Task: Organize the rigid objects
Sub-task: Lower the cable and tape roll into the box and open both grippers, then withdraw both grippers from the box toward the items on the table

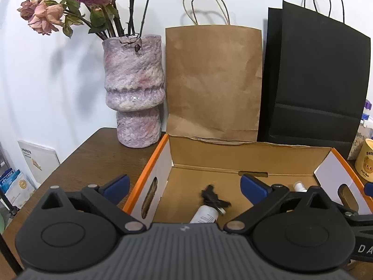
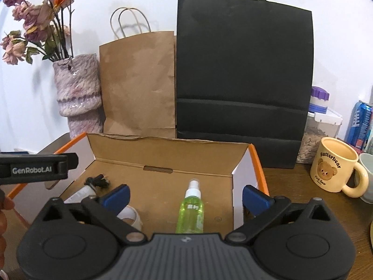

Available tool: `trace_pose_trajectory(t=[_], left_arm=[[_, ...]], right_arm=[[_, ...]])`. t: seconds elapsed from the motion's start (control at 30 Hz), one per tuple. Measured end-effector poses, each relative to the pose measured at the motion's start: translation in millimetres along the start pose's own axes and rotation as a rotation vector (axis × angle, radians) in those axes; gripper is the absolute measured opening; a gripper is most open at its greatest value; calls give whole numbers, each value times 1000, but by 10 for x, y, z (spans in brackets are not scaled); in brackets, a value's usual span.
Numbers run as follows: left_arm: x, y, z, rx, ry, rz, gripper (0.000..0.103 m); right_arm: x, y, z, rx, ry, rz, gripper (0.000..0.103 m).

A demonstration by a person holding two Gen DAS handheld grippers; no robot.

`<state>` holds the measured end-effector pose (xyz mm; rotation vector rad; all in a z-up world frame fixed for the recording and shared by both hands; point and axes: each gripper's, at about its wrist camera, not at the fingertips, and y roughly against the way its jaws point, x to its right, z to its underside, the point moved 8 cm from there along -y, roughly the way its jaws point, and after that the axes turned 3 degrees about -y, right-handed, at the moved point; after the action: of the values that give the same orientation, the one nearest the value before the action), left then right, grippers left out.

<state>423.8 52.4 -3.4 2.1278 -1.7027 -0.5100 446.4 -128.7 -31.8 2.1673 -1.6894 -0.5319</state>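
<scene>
Several items already lie in my cardboard box [image 2: 163,186] on the table [image 1: 93,154]: green spray bottle [image 2: 190,212], white bottle [image 1: 205,213], tape roll [image 2: 130,215], small black clip [image 1: 213,197]. Butterbear mug [image 2: 335,170] stands outside, maybe left. My left gripper [image 1: 185,186] and right gripper [image 2: 186,196] gape fully wide, holding nothing.

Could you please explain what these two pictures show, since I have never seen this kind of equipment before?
A person holds a hand-operated claw in each hand; each carries a camera looking along its fingers. One picture comes from the left claw, the other from the right claw. Both are open and hold nothing. On the wooden table stands an open cardboard box holding a green spray bottle, a white tube and a roll of tape. Behind stand a vase, a brown bag and a black bag; a mug sits right.
</scene>
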Motion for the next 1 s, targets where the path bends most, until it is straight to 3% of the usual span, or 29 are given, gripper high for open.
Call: trace_pose_trajectory(t=[0.47, 1.0], left_arm=[[-144, 428, -25, 48, 33, 21, 103], [-336, 1042, 390, 60, 34, 36, 103]], right_arm=[[19, 418, -51, 45, 13, 25, 103], [16, 1243, 287, 106, 75, 9, 103]])
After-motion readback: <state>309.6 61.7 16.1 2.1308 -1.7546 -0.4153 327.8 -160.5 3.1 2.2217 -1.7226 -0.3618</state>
